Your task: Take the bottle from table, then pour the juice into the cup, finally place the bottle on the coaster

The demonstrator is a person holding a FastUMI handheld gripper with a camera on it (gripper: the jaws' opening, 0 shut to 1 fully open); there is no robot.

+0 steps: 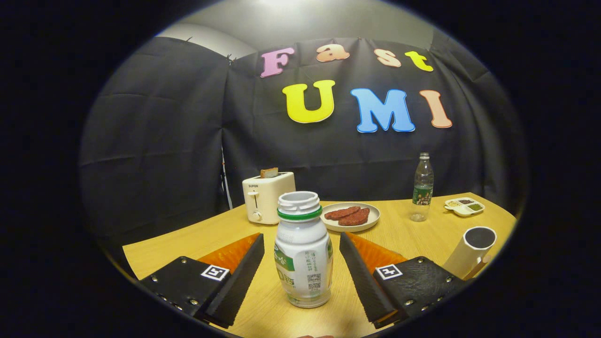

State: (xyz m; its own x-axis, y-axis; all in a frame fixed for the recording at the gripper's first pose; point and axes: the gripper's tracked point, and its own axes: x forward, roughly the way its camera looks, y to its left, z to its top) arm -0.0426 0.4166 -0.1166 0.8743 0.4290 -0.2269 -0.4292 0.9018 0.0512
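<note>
A small white juice bottle [304, 251] with a green neck ring and no cap stands upright on the wooden table [197, 239], right between my two fingers. My gripper [301, 249] is open; there is a gap on each side of the bottle and neither finger [244, 274] touches it. A white cup [471, 251] stands to the right, past the right finger.
Beyond the bottle are a cream toaster [266, 197] with a slice of toast, a plate [351, 216] with two brown patties, a clear water bottle [422, 188] and a small divided dish [465, 206] at the far right.
</note>
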